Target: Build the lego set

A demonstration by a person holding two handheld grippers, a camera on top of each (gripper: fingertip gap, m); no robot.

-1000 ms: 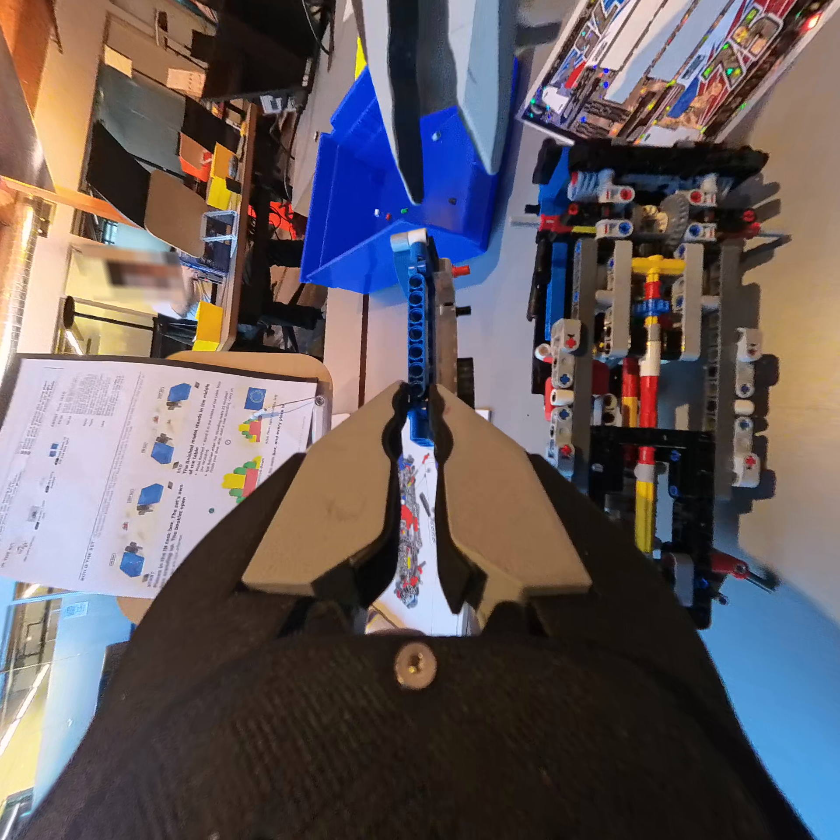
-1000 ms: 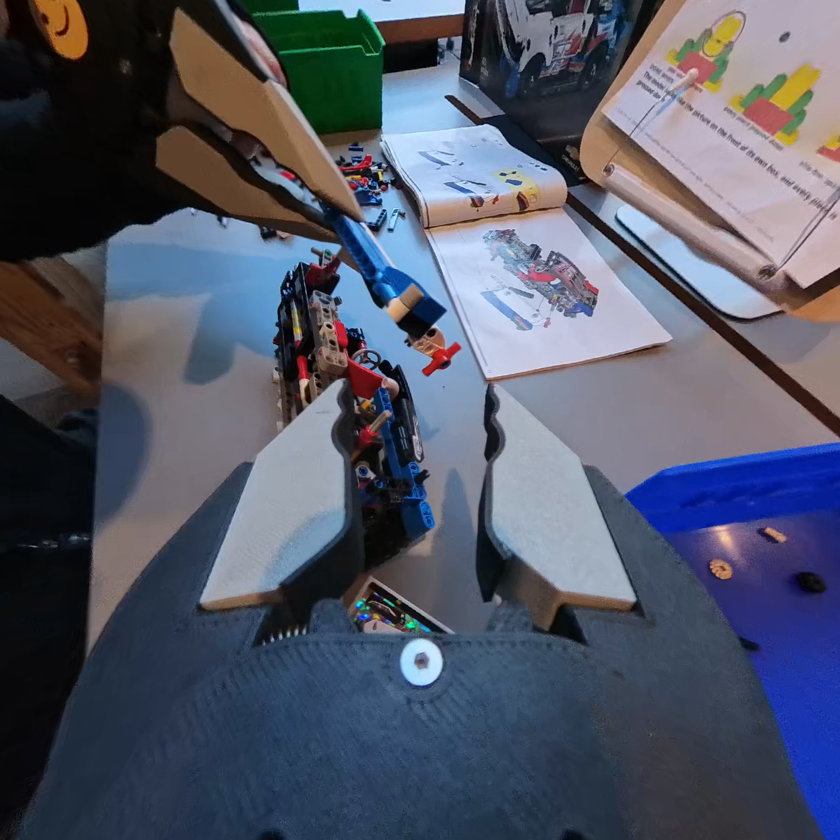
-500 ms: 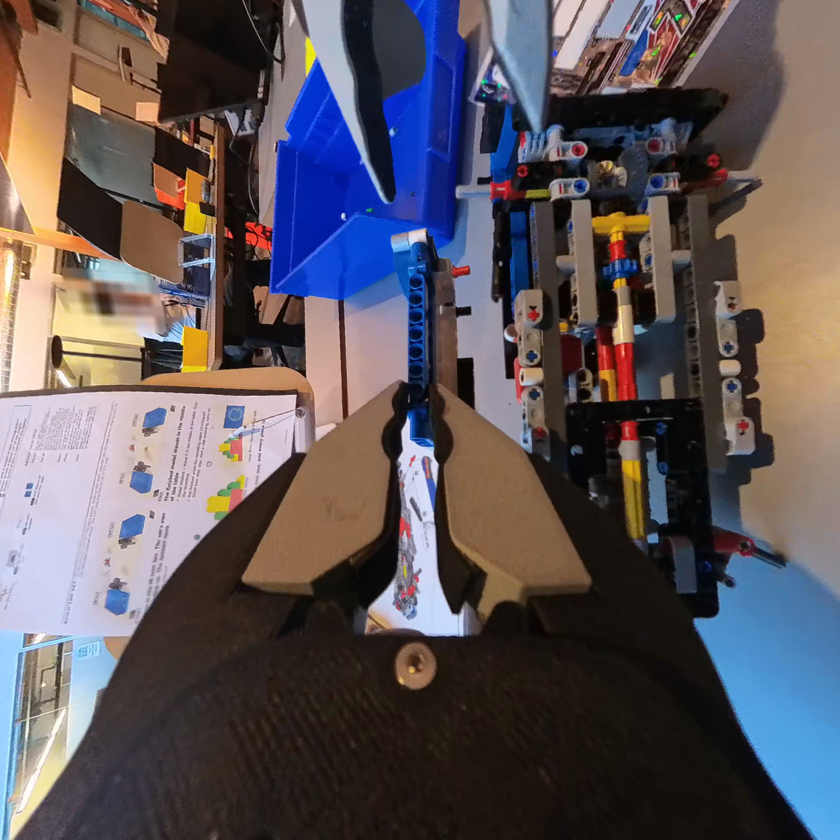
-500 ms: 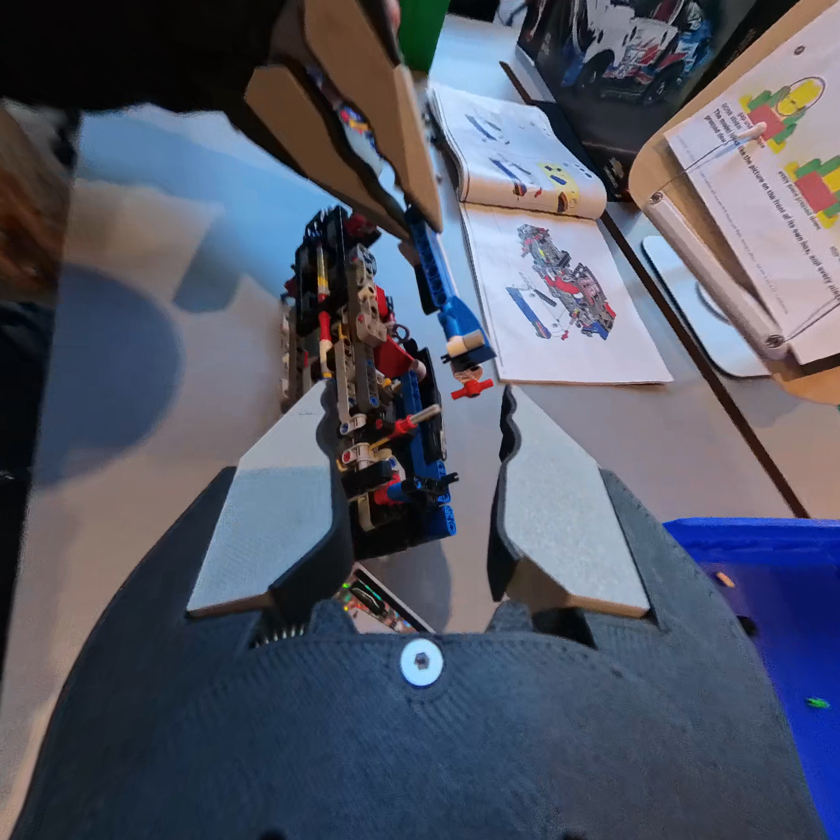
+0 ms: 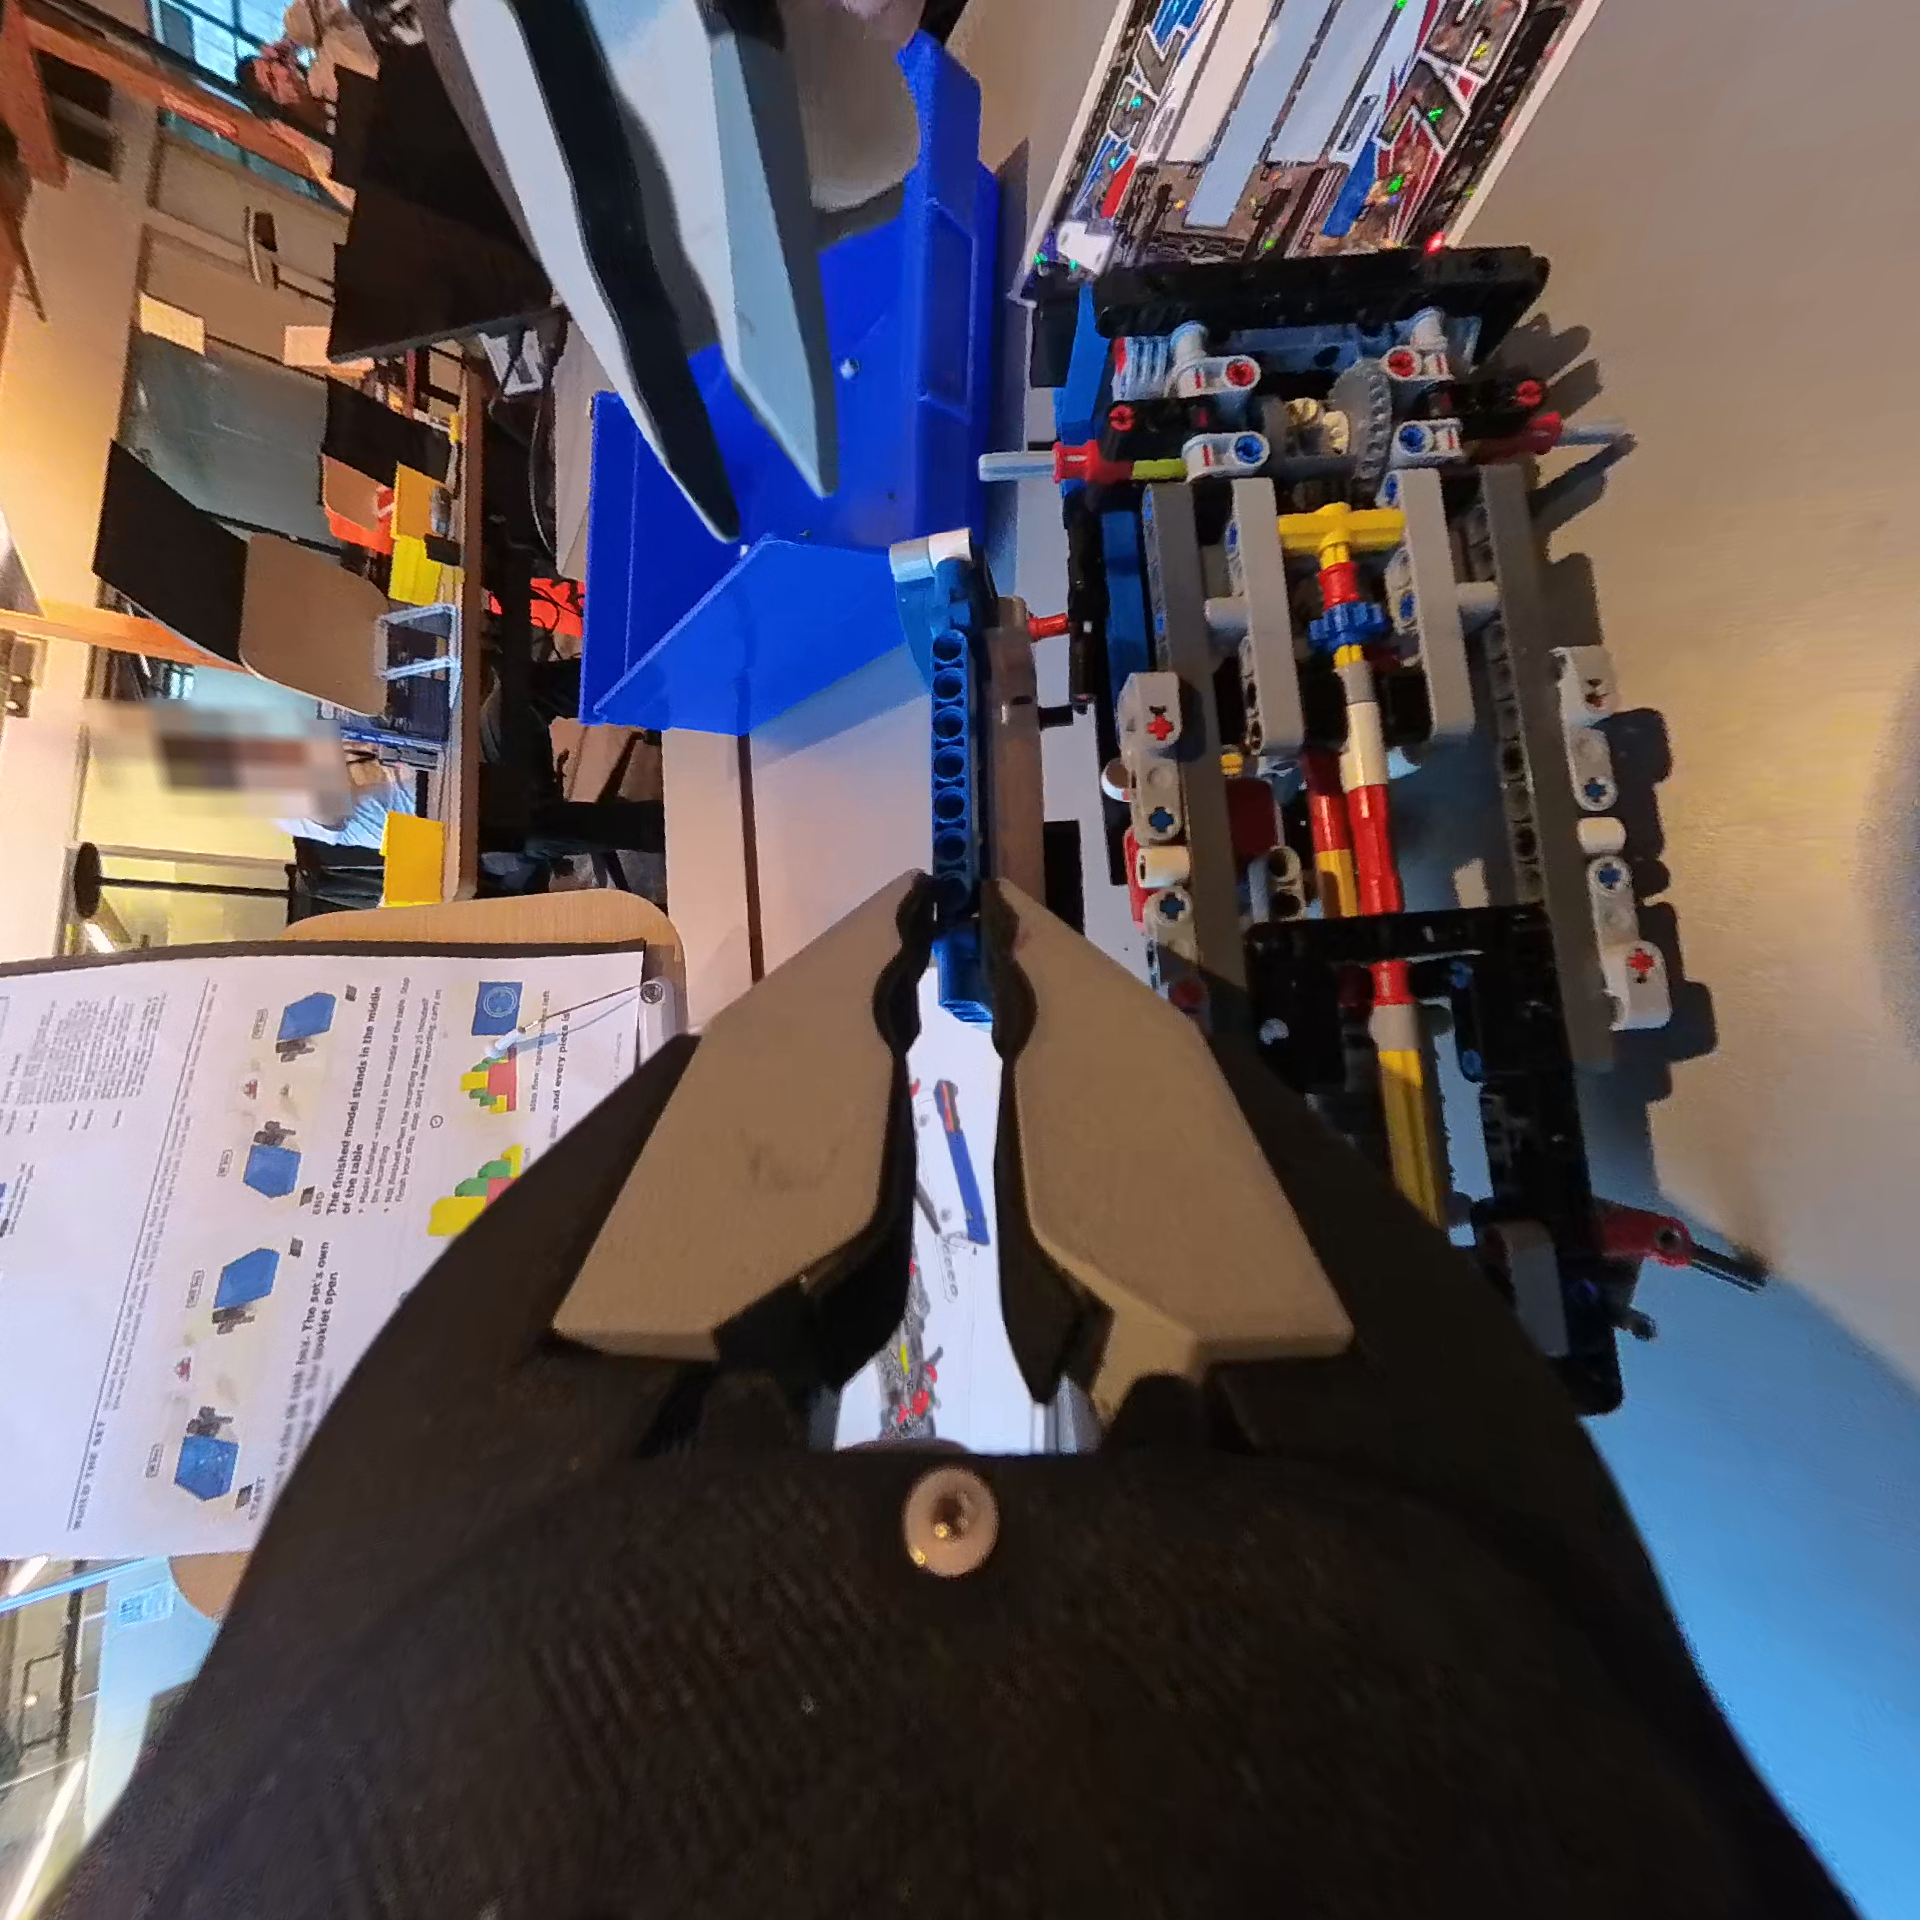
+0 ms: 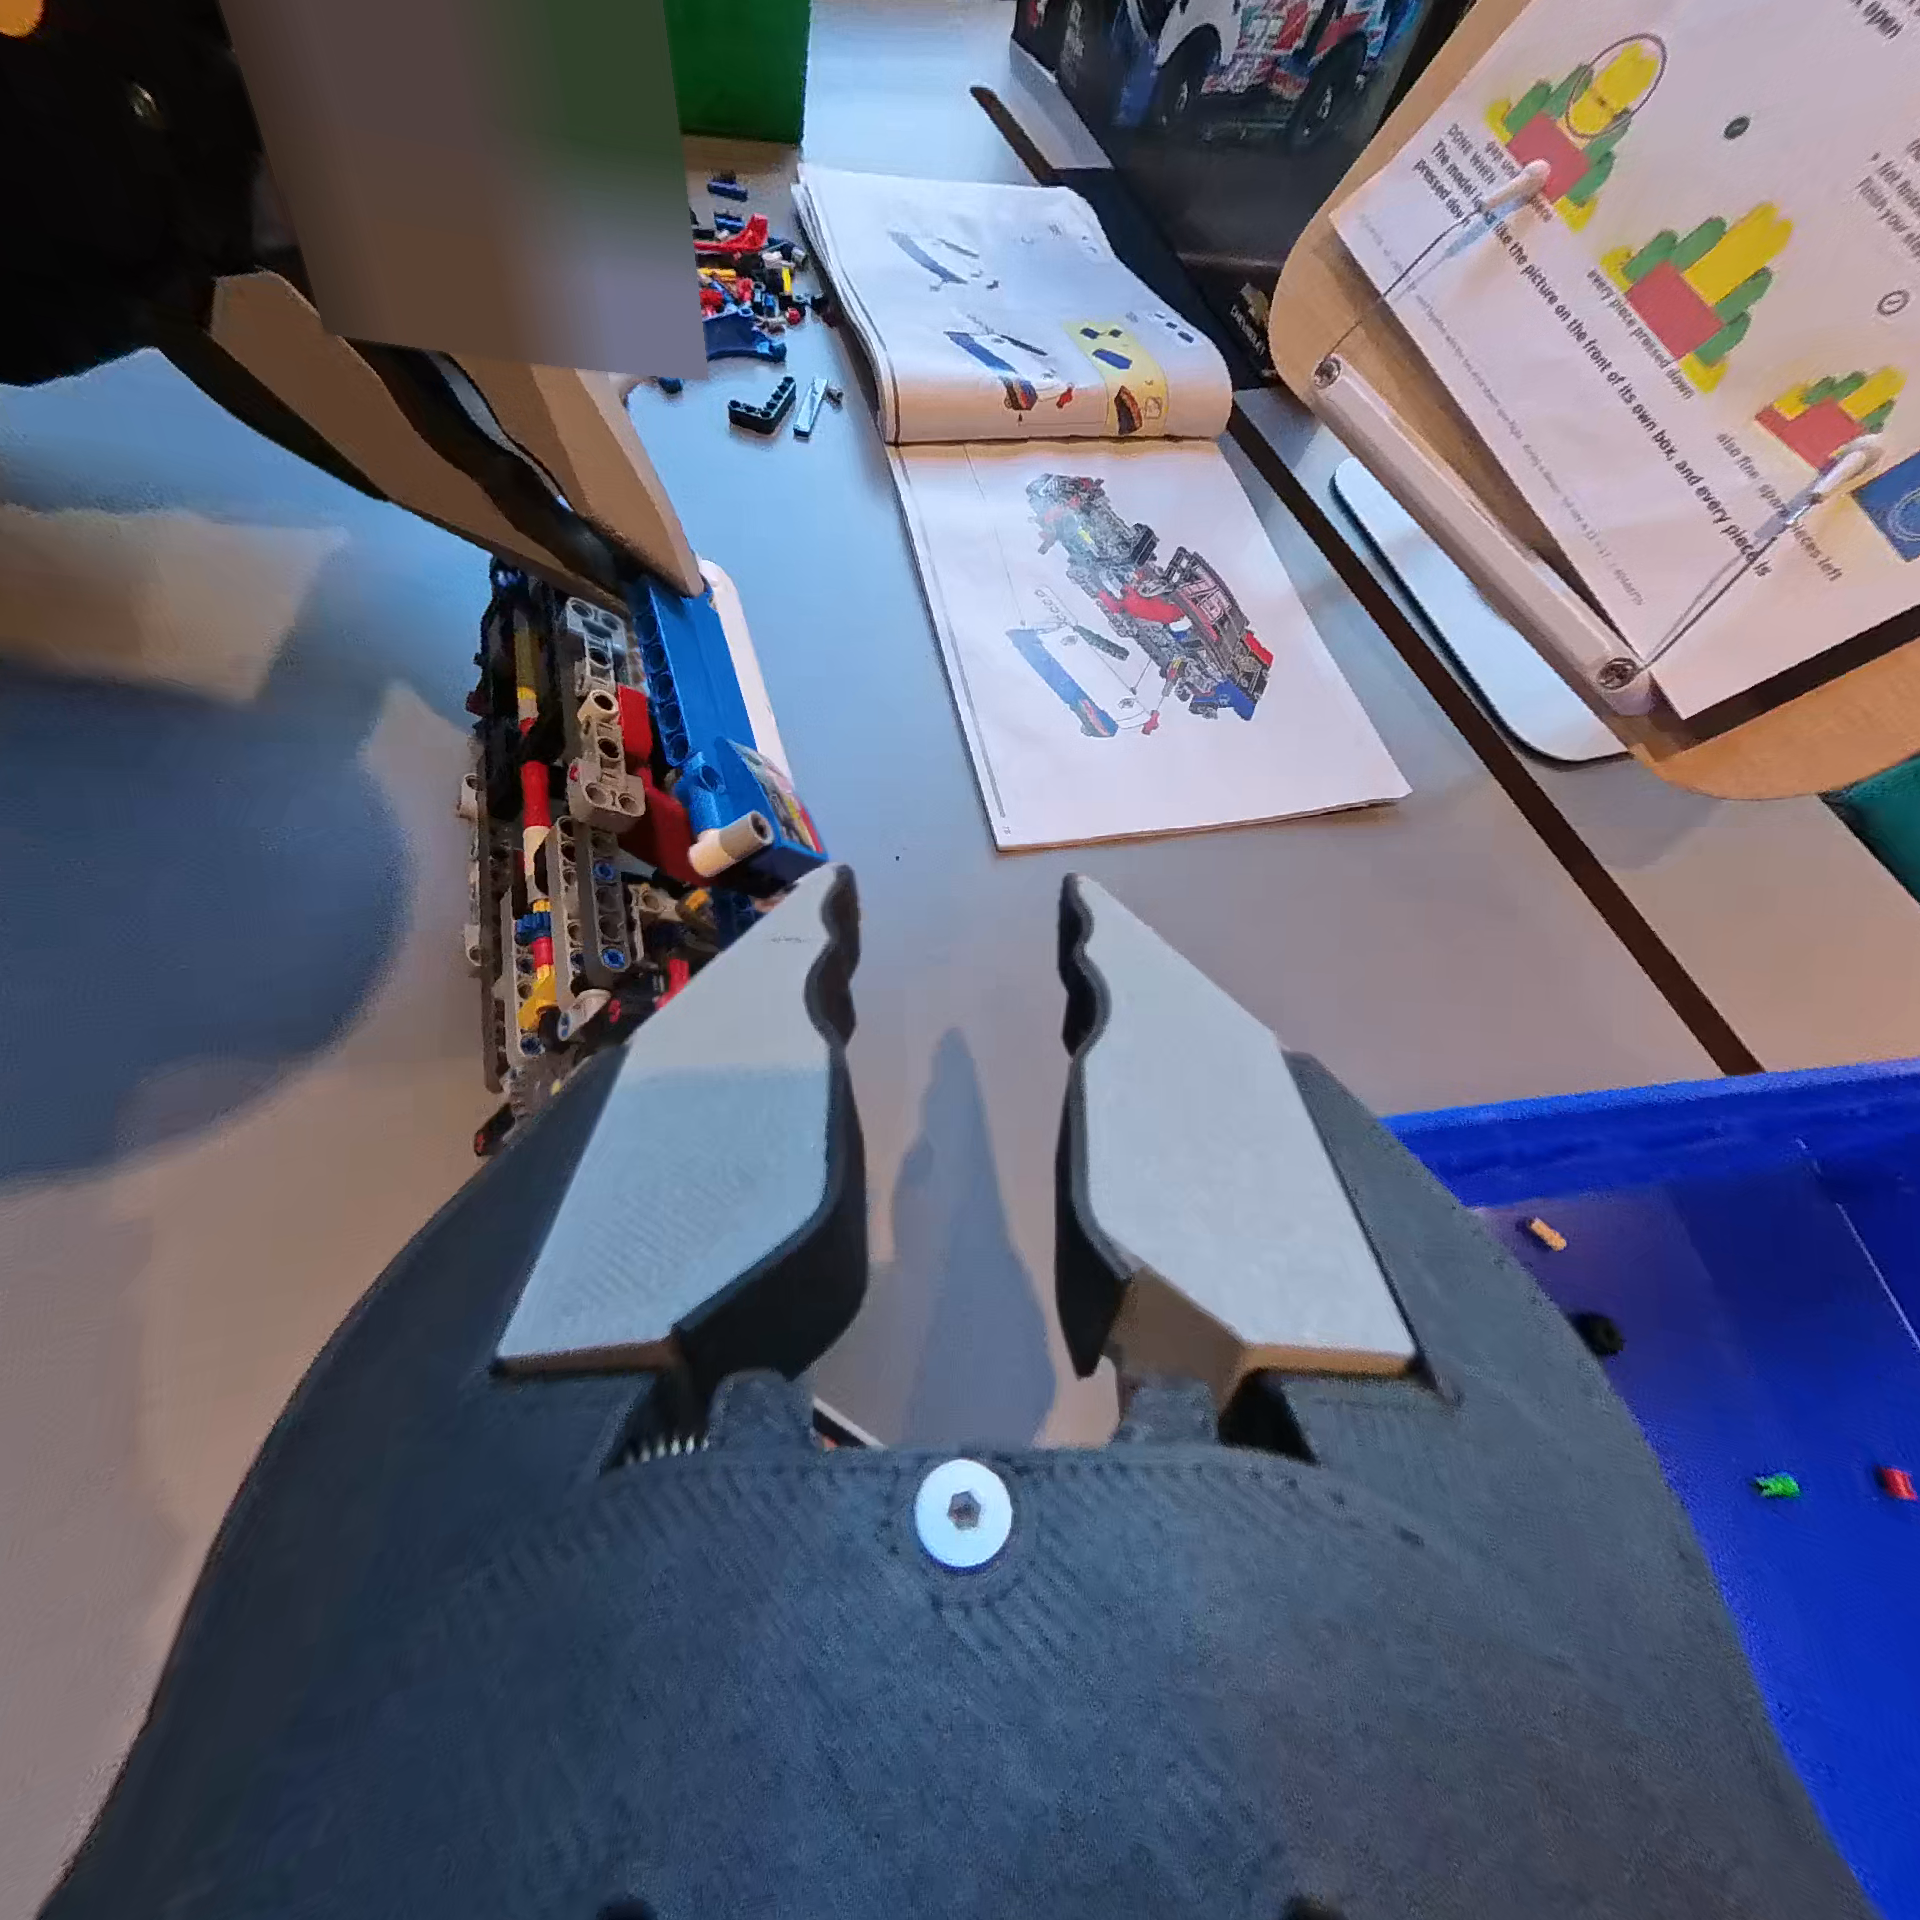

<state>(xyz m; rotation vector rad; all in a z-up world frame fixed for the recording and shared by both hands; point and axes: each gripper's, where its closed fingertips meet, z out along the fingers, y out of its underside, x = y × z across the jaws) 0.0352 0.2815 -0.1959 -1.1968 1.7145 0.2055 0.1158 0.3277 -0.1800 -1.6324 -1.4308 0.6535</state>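
My left gripper (image 5: 956, 906) is shut on a long blue beam assembly (image 5: 951, 748) with a white connector at its far end. It holds the beam against the side of the lego chassis (image 5: 1351, 779), a grey, black, red and yellow frame lying on the table. In the right wrist view the left gripper (image 6: 644, 571) comes down from the upper left and the blue beam (image 6: 691, 707) lies along the chassis (image 6: 571, 852). My right gripper (image 6: 956, 935) is open and empty, just right of the chassis near end. It also shows in the left wrist view (image 5: 774, 509).
An open instruction booklet (image 6: 1091, 623) lies right of the chassis. A blue bin (image 6: 1714, 1299) with small parts stands at the near right. Loose pieces (image 6: 748, 270) lie at the back by a green bin (image 6: 738, 62). A wooden stand holds a printed sheet (image 6: 1662, 364). Across from one pair of fingers to the other is roughly 10 cm.
My left gripper has brought the blue beam down against the chassis side. My right gripper has moved off the chassis end to the bare table beside it, and its jaws stand a little narrower.
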